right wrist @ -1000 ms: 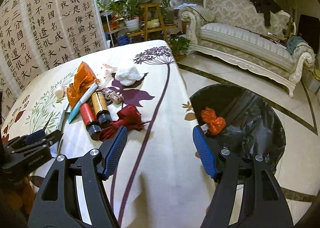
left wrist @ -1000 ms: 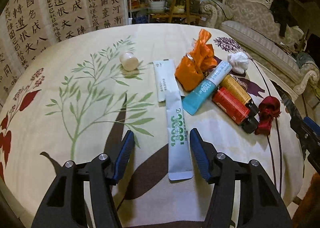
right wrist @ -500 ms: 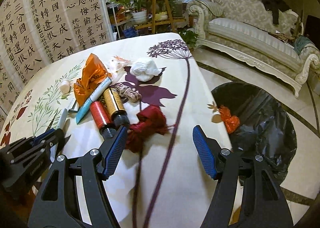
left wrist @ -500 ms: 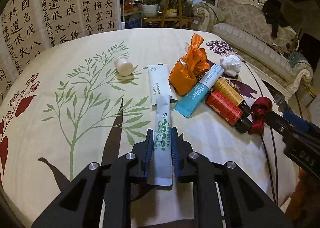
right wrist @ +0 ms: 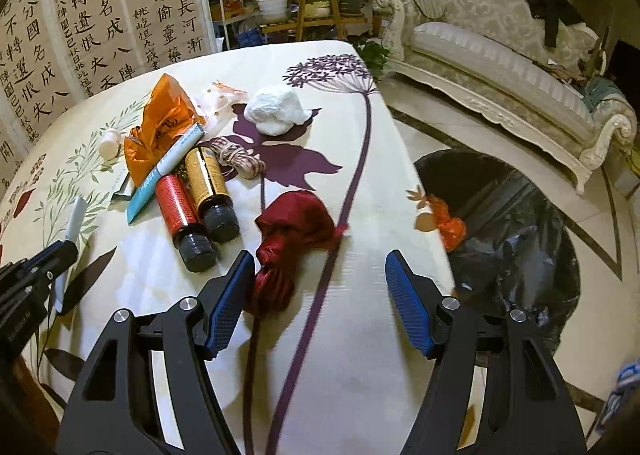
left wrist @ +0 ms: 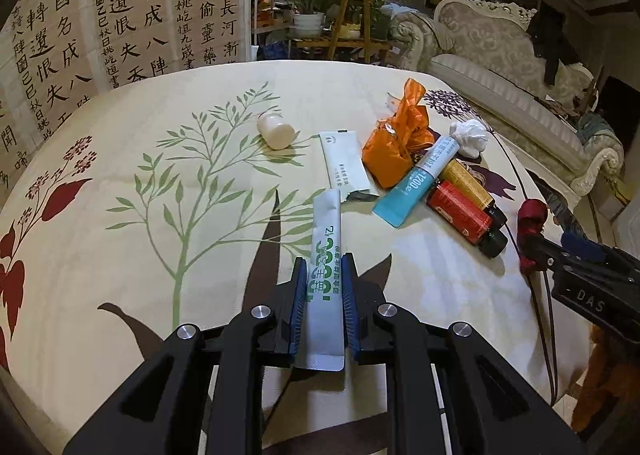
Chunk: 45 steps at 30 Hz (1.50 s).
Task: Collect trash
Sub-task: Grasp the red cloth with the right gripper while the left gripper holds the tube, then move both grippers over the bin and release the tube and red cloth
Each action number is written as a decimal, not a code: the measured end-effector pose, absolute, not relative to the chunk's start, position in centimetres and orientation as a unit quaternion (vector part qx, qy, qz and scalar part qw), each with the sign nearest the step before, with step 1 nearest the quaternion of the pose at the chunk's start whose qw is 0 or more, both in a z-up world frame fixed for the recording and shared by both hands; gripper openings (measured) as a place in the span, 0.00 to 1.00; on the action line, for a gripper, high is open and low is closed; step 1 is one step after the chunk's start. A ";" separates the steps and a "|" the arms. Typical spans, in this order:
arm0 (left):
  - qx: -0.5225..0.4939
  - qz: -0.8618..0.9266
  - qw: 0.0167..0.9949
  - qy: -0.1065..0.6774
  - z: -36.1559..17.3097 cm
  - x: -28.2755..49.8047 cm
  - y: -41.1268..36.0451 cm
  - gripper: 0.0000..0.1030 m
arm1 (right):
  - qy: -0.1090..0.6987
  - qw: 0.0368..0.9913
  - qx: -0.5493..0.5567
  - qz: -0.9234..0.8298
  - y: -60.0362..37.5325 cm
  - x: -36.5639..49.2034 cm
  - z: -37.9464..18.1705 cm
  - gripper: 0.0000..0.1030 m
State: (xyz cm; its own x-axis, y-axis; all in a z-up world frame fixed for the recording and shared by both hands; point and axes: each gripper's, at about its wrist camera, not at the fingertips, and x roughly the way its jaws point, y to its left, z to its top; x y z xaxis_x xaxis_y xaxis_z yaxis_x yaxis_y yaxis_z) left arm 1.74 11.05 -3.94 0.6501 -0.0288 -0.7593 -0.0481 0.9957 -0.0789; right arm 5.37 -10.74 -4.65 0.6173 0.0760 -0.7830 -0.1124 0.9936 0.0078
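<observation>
My left gripper (left wrist: 325, 267) is shut on a grey sachet with green print (left wrist: 326, 251), which lies lengthwise on the floral tablecloth (left wrist: 160, 255). The same sachet (right wrist: 76, 215) pokes out of that gripper at the left edge of the right wrist view. My right gripper (right wrist: 320, 275) stands open low over the table's right side. A crumpled red ribbon (right wrist: 288, 231) lies just ahead of its left finger, nothing between the pads. Beyond lie a red bottle (right wrist: 176, 215), a gold bottle (right wrist: 210, 187), a teal tube (right wrist: 164, 175) and an orange bag (right wrist: 160, 127).
A black-lined bin (right wrist: 508, 239) stands on the floor right of the table, with orange trash (right wrist: 448, 219) inside. Also on the cloth: a white wad (right wrist: 276, 111), a coil of twine (right wrist: 240, 159), a small white bottle (left wrist: 276, 129), a pale sachet (left wrist: 344, 163). A sofa (right wrist: 500, 51) is behind.
My left gripper's fingers closed onto the grey sachet. My right gripper swung left from the bin toward the table, bringing the red ribbon close to its left finger.
</observation>
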 end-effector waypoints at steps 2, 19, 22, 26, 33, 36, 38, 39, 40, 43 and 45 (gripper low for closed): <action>-0.048 0.005 0.908 0.416 -3.8 1.7 11.1 0.18 | 0.432 0.900 -0.015 0.054 -10.7 5.4 -4.5 0.64; -0.042 -0.006 0.920 0.389 -3.0 1.7 9.5 0.18 | 0.413 0.906 -0.018 0.085 -10.5 4.7 -4.3 0.20; -0.039 -0.022 0.924 0.380 -2.6 1.7 7.9 0.18 | 0.394 0.916 -0.023 0.072 -11.6 4.1 -3.5 0.20; -0.031 -0.051 0.928 0.368 -2.0 2.1 5.0 0.18 | 0.371 0.928 -0.015 0.045 -14.4 3.5 -2.5 0.20; -0.009 -0.104 0.934 0.342 -0.9 3.2 -1.0 0.18 | 0.343 0.939 0.002 -0.013 -20.4 3.1 -1.8 0.20; 0.005 -0.123 0.934 0.336 -0.7 3.9 -3.5 0.18 | 0.336 0.941 0.012 -0.032 -22.6 3.3 -1.7 0.20; 0.012 -0.134 0.933 0.335 -0.7 4.4 -5.2 0.18 | 0.334 0.942 0.020 -0.041 -23.9 3.5 -1.9 0.20; 0.014 -0.139 0.932 0.334 -0.7 4.6 -5.9 0.18 | 0.333 0.942 0.022 -0.044 -24.4 3.6 -1.9 0.20; 0.017 -0.143 0.932 0.333 -0.7 4.9 -6.6 0.18 | 0.331 0.942 0.026 -0.049 -25.0 3.7 -2.0 0.20; 0.023 -0.150 0.930 0.336 -0.9 5.8 -7.9 0.18 | 0.329 0.942 0.033 -0.056 -26.3 3.9 -2.3 0.20; 0.026 -0.155 0.927 0.341 -1.1 6.5 -9.0 0.18 | 0.328 0.942 0.039 -0.058 -26.9 4.1 -2.5 0.20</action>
